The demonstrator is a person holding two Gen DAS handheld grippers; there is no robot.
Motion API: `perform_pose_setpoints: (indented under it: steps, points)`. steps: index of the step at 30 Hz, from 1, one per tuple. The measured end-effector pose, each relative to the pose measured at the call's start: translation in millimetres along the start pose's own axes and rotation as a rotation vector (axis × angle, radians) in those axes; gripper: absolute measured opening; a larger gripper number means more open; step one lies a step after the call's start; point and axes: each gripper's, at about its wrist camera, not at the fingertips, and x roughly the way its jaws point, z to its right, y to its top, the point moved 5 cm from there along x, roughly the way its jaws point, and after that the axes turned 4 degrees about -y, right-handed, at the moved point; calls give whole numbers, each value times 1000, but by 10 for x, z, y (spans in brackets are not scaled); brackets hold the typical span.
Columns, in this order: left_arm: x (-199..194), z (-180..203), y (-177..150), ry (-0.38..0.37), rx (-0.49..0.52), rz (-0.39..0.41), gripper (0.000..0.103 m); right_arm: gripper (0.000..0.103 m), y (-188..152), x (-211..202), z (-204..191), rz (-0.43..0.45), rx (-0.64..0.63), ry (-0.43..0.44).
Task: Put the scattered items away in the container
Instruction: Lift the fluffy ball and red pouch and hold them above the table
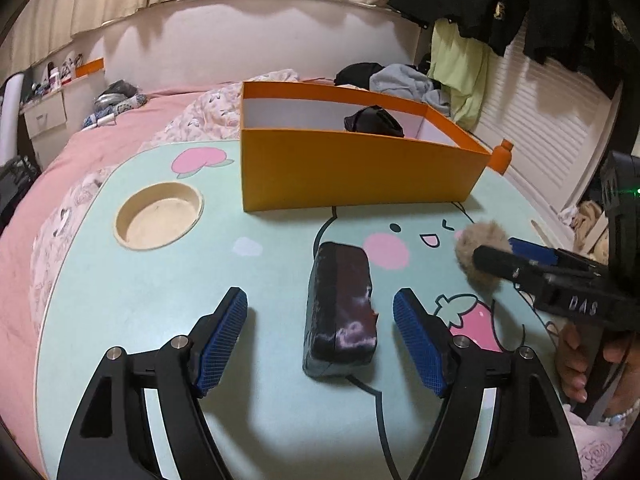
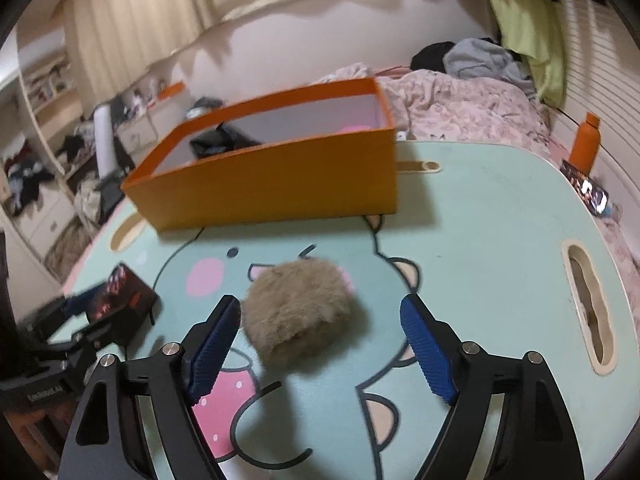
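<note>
An orange box (image 1: 352, 176) stands at the back of the mint-green cartoon table (image 1: 160, 288), with a black item (image 1: 374, 120) inside. A dark glossy packet (image 1: 340, 312) lies on the table between the fingers of my open left gripper (image 1: 320, 312), untouched by them. A tan fluffy ball (image 2: 296, 308) lies between the fingers of my open right gripper (image 2: 320, 316), its left side close to the left pad. The ball (image 1: 480, 252) and right gripper also show at the right of the left wrist view. The box (image 2: 276, 184) and packet (image 2: 120, 292) show in the right wrist view.
The table has a round cup recess (image 1: 158, 216) at the left and a slot (image 2: 588, 304) at the right. An orange bottle (image 2: 584, 144) stands beyond the right edge. A pink bed with clothes surrounds the table.
</note>
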Motion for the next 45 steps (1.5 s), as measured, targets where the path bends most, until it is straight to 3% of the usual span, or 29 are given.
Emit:
perform_pose_setpoints:
  steps: [8,10,11,12,13,14,16,17,26,31,45]
  points:
    - [161,100,81,-21,22,-70,76,86,-25,163,-240,-59,-143,-79]
    - [158,107,75,-7,34,-70,65,91,-41,194,-287,-69,-171,-90]
    - [151,123,64,3,47,-64,44,92,-47,200,-293,-70,-173,-88]
    - [145,124,53,15,52,-60,31,92,-54,200,-291,-68,-173,-88]
    - [136,132,36,16,49,-51,30,89,-61,193,-282,-63,-172,-87]
    - [127,146,23,5,47,-43,29,70,-65,173,-279,-52,-171,-84]
    - [110,177,-6,4,54,-29,29,44,-74,119,-279,-21,-172,-80]
    - [105,190,-15,10,61,-25,29,38,-88,101,-288,-11,-175,-71]
    - [-131,236,-22,-7,62,107,29,37,-92,-91,-350,71,-185,-69]
    - [-91,218,-12,3,53,91,29,37,-92,-113,-408,91,-231,-142]
    - [-51,206,-25,-10,32,82,29,37,-106,-85,-363,70,-207,-146]
